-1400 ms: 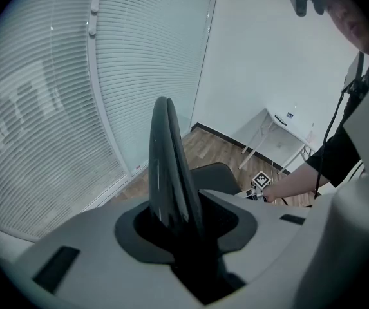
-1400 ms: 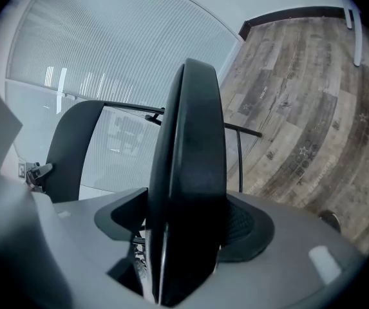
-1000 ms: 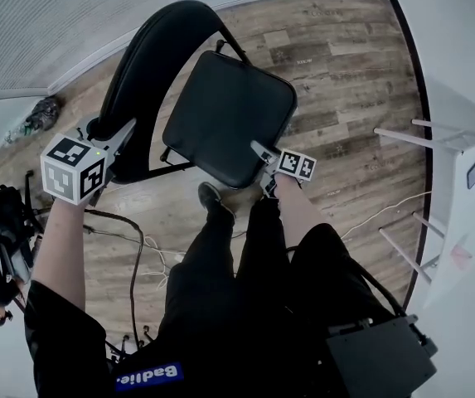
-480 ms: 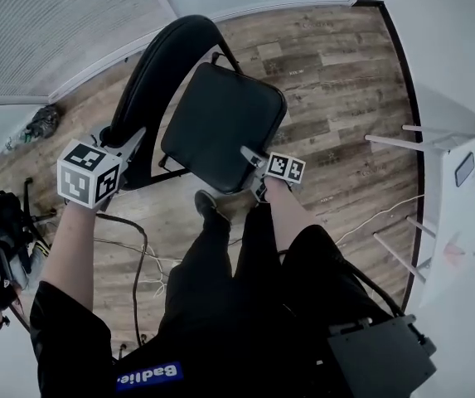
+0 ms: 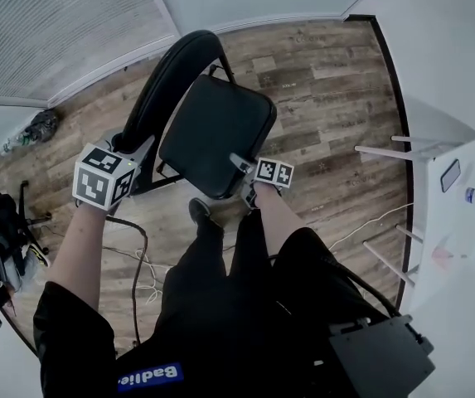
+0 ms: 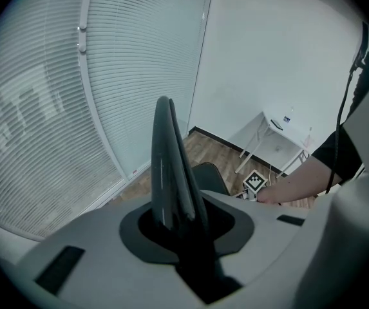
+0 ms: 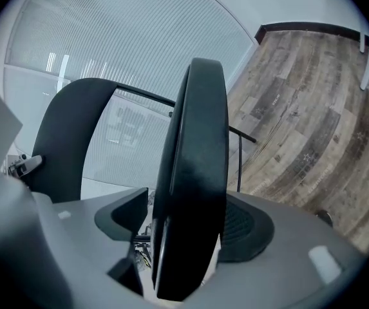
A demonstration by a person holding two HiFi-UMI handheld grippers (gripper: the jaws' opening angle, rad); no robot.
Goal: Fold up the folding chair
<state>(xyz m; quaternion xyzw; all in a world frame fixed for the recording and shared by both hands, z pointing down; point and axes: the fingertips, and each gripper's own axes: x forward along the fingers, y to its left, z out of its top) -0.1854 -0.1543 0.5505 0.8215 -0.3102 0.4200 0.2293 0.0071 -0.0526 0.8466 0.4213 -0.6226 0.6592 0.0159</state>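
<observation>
Left gripper: jaws have just been closing and are now clamped on the thin side edge of the backrest of the folding chair. In the left gripper view the backrest is edge-on between the pads, rising straight to 12 o'clock.

Right gripper: jaws stand wide but are clamped on the near front edge of the seat. The right gripper view shows the thick seat pad filling the gap between them.

Head view, outward from the grippers:
- From the left gripper, the backrest's long axis runs 7 to 1 o'clock and arches over the top.
- From the right gripper, the seat spreads away toward 11 o'clock.
- The seat sits at about 2 o'clock of the left gripper, just beside the backrest but not flat against it.

Key relation: the seat's front edge, at the right gripper, has to swing toward 10 o'clock to meet the backrest. Right hand is the nearer one for that, likely doing the lift. Left likely just steadies the frame.

Chair stands on the wood floor, just ahead of the person's shoe. Fold judged partway: the seat looks tipped, with a gap to the backrest showing.
</observation>
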